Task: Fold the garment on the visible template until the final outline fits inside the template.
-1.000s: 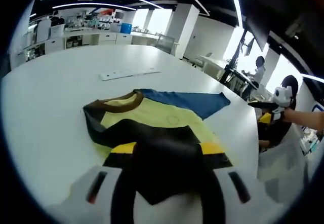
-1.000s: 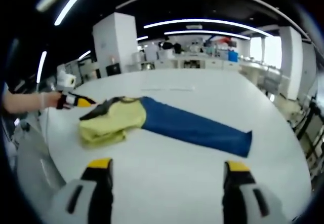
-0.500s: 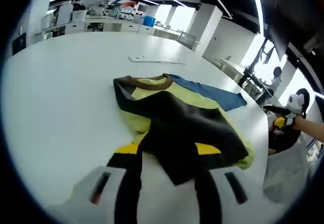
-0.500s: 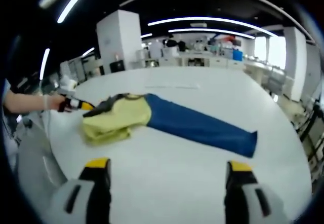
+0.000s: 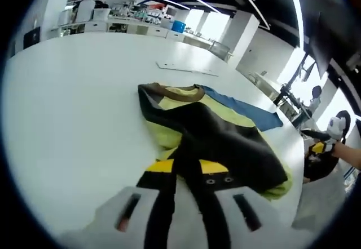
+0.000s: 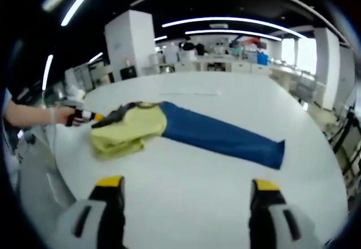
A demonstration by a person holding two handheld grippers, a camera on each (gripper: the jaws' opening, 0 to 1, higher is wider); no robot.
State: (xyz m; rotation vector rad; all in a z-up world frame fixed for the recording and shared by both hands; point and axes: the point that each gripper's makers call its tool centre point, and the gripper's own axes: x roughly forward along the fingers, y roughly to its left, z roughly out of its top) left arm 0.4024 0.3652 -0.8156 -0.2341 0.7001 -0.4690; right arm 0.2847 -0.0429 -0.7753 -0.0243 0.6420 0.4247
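Left gripper view. The left tongs point(image 5: 189, 176) rise from the bottom edge with their yellow-tipped jaws drawn close together, pinching a dark fold of the garment point(image 5: 211, 130). The garment lies on the white counter point(image 5: 67, 102) directly ahead of these tongs: dark panel uppermost, yellow-green body beneath, brown collar at the far end, and a blue part reaching away to the right. A pale flat strip point(image 5: 186, 67) lies on the counter beyond the collar, well apart from the cloth. At the right edge the right tongs point(image 5: 321, 146) are seen off the counter's rim. No template outline can be made out.

Right gripper view. The right tongs point(image 6: 186, 190) stand with jaws spread wide and nothing between them, above bare counter point(image 6: 186, 176). The garment point(image 6: 186, 130) lies well ahead: bunched yellow part at left, long blue part running right, so its long axis crosses the view from left to right. At far left a hand point(image 6: 59, 115) holds the left tongs point(image 6: 93, 116), touching the yellow end.

Judgement. The fold is part made; the blue length is not yet folded in. The left tongs are at the cloth, the right tongs well apart from it. The blue free end lies ahead and right of the right tongs, which seem the likelier to fetch it.
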